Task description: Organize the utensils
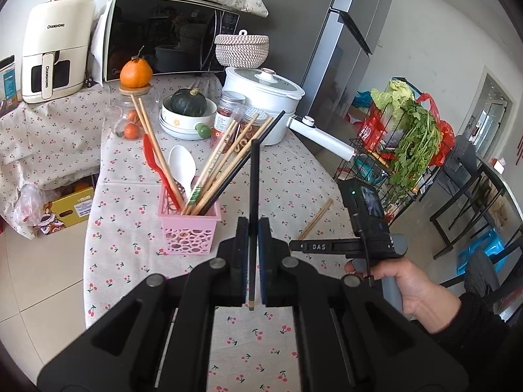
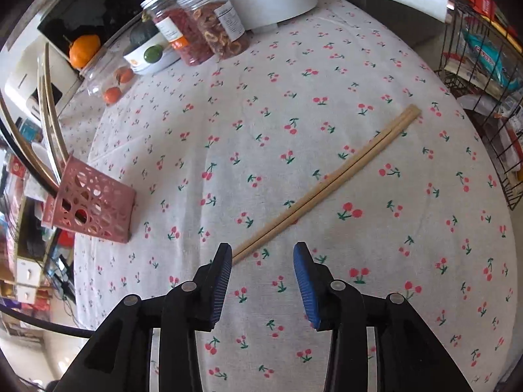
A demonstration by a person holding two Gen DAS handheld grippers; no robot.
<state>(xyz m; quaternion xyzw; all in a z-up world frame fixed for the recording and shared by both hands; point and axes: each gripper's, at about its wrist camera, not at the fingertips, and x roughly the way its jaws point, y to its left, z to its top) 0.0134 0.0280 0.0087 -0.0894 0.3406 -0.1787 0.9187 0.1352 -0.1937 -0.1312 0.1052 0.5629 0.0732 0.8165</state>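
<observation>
My left gripper [image 1: 253, 220] is shut on a black chopstick [image 1: 254, 176], which stands upright just right of the pink perforated holder [image 1: 188, 228]. The holder contains several wooden and black chopsticks, a red spatula [image 1: 157, 166] and a white spoon [image 1: 183, 166]. A pair of wooden chopsticks [image 2: 327, 186] lies diagonally on the cherry-print tablecloth. My right gripper [image 2: 263, 248] hovers open over its near end, with the tip beside the left finger and nothing between the pads. The pink holder [image 2: 98, 209] shows at the left of the right wrist view. A hand holds the right gripper [image 1: 313, 246] near the wooden pair [image 1: 315, 219].
Behind the holder stand two snack jars [image 1: 228, 117], a bowl holding a dark squash [image 1: 188, 114], a white pot with a long handle [image 1: 261, 98], a jar topped by an orange [image 1: 135, 72], a microwave and an air fryer. A wire rack of vegetables [image 1: 402, 143] stands off the table's right edge.
</observation>
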